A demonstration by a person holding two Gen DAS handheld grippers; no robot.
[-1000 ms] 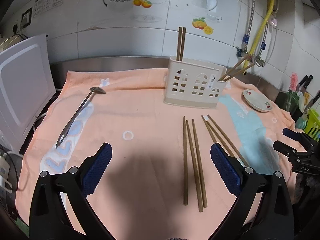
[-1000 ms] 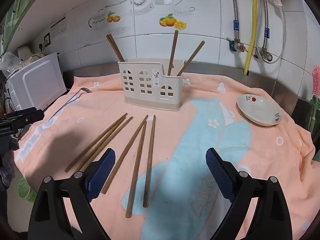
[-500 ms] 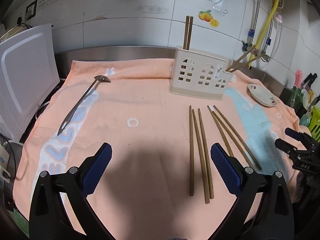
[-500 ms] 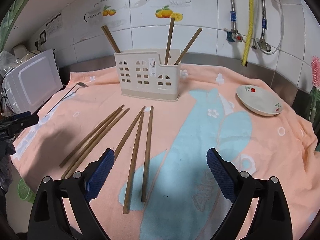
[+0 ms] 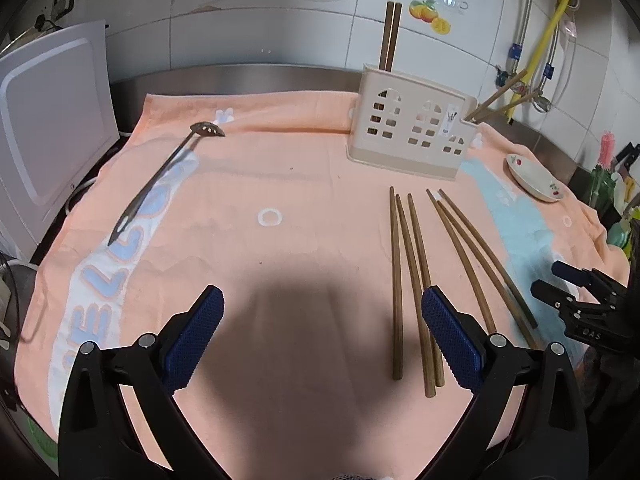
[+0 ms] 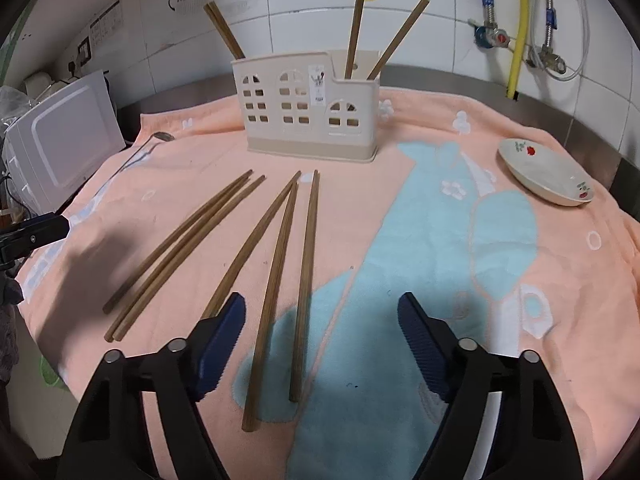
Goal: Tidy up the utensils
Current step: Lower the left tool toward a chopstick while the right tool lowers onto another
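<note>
Several brown wooden chopsticks lie loose on the peach towel in two fans: one fan point(image 6: 280, 256) point(image 5: 412, 280) and another point(image 6: 184, 248) point(image 5: 476, 256). A cream slotted holder point(image 6: 308, 116) point(image 5: 412, 136) stands behind them with a few chopsticks upright in it. A metal slotted spoon point(image 5: 168, 176) point(image 6: 154, 140) lies at the left. My right gripper point(image 6: 320, 312) hovers over the near ends of the first fan. Its jaws are closing, two sticks lie between them in the picture, and the pads touch nothing. My left gripper point(image 5: 320, 312) is open over bare towel, left of the chopsticks.
A small white dish point(image 6: 548, 172) point(image 5: 534, 176) sits at the right of the towel point(image 6: 440, 240). A white appliance point(image 5: 48, 128) stands at the left edge. Tiled wall, pipes and a yellow hose point(image 6: 520, 28) are behind. Bottles and a brush crowd the far right.
Both grippers have sunk closer to the towel and tipped downward. The right jaws have narrowed from wide open. The chopsticks, spoon and holder have not moved.
</note>
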